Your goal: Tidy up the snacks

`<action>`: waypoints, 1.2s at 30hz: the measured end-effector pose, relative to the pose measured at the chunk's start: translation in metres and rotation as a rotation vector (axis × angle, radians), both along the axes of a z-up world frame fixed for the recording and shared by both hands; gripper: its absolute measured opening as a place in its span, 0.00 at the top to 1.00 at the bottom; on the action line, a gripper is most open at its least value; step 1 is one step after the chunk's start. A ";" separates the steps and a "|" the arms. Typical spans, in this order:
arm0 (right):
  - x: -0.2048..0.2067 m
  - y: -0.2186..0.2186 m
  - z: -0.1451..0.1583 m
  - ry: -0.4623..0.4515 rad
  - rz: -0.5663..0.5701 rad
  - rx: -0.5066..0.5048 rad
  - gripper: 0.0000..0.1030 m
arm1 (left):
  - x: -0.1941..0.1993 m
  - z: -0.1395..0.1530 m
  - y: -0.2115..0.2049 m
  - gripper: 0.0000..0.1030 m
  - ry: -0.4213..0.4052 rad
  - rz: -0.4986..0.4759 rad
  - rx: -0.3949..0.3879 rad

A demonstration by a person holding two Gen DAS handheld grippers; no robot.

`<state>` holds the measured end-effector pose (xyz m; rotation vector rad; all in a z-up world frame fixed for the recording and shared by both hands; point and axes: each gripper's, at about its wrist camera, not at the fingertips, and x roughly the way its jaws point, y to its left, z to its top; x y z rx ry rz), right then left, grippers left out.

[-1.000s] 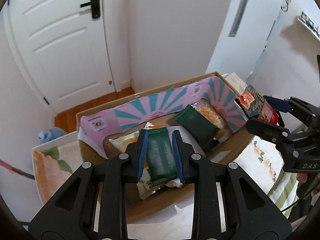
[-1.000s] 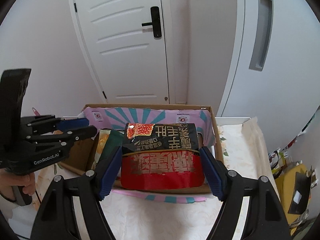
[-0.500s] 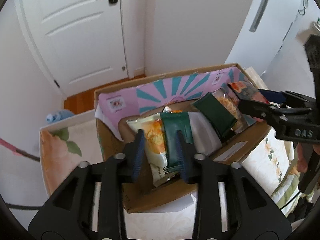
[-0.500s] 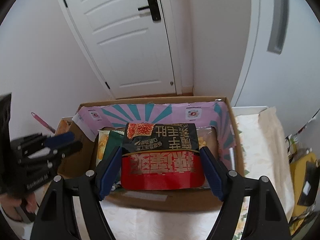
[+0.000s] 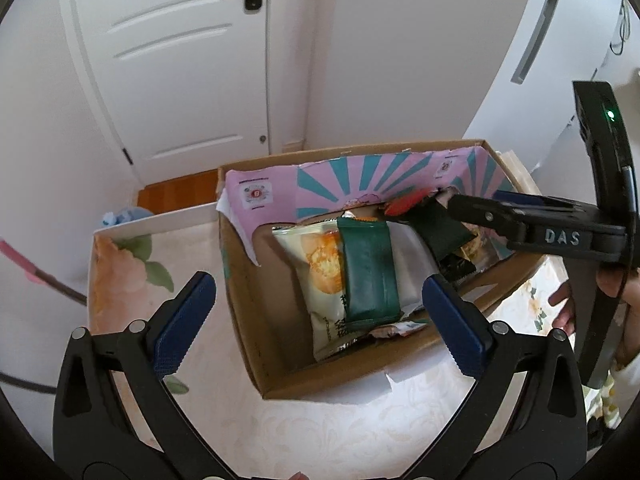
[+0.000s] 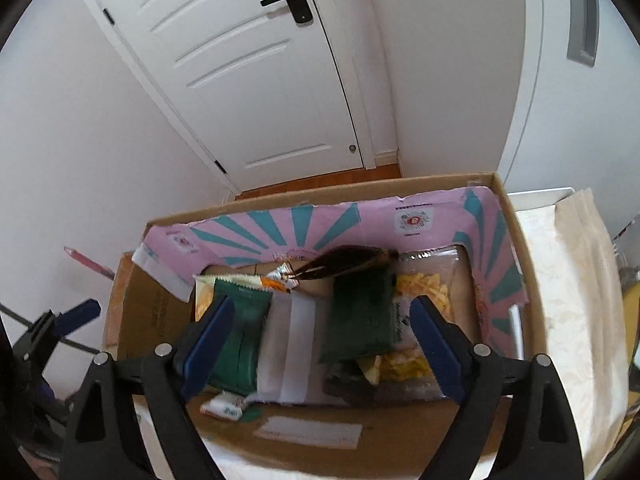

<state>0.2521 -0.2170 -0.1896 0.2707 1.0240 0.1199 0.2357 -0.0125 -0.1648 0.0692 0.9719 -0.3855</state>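
Observation:
A cardboard box (image 5: 256,364) with a pink and teal lining holds several snack packs. A dark green pack (image 5: 370,274) lies on a pale cookie bag (image 5: 316,268). My left gripper (image 5: 320,320) is open and empty over the box's near side. My right gripper (image 6: 320,340) is open over the box (image 6: 520,264); it also shows at the right of the left wrist view (image 5: 472,204). The red and black bag (image 6: 348,264) is blurred and edge-on at the back of the box, free of the fingers. It also shows in the left wrist view (image 5: 408,204).
The box stands on a floral tablecloth (image 5: 132,272). A white door (image 6: 248,80) and white walls are behind. A clear bag of yellow chips (image 6: 424,292) lies in the box's right part. My left gripper (image 6: 60,324) shows at the lower left of the right wrist view.
My left gripper opened and let go of the dark green pack, which now lies in the box. My right gripper moved over the box and released the red and black bag.

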 end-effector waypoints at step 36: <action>-0.239 -0.037 0.169 -0.514 -0.046 -0.272 0.01 | -0.224 0.160 -0.027 0.00 -0.479 0.291 -0.002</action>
